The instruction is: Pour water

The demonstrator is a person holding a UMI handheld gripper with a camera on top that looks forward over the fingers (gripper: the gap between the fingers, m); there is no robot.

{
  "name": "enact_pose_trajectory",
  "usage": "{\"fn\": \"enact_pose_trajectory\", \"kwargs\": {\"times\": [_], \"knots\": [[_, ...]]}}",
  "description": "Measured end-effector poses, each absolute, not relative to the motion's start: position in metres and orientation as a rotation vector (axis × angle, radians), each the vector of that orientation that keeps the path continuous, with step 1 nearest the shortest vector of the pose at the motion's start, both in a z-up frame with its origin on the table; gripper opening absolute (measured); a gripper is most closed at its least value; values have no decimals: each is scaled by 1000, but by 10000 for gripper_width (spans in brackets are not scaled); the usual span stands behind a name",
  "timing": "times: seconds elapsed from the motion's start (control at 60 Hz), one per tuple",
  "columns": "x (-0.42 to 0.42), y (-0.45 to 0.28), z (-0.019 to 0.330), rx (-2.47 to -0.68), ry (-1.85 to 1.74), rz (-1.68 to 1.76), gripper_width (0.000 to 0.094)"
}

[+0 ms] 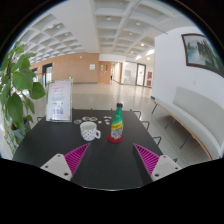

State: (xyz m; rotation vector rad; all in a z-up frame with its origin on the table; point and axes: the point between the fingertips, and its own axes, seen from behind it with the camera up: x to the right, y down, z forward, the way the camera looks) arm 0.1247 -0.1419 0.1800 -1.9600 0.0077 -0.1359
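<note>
So the bottle [117,124] is standing upright on the dark table [60,145], green body with a red cap and a red base, sitting well beyond the fingertips at roughly 12 o'clock from the gripper [110,158]. Just to its 9 o'clock side, close but not touching, there's a white mug [90,131] with a dark pattern on it. The gripper's jaws are spread wide with nothing between them, both pink pads [74,156] showing full face, one finger at about 8 o'clock and the other at about 4 o'clock of the view. It's held pretty level over the near edge of the table, pointing straight across at the bottle; the hand holding it isn't visible. Further out at 10 o'clock from the mug there's an upright sign stand [59,101] with some print I can't read. A leafy green plant [14,92] hangs in at 9 o'clock. At 3 o'clock there's a white wall with a framed picture [203,53].
</note>
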Motion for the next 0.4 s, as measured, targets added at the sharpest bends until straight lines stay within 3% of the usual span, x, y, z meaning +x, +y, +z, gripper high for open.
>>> {"fn": "enact_pose_trajectory", "kwargs": {"times": [0.4], "knots": [[109, -203, 190, -1949, 2, -117, 858]]}}
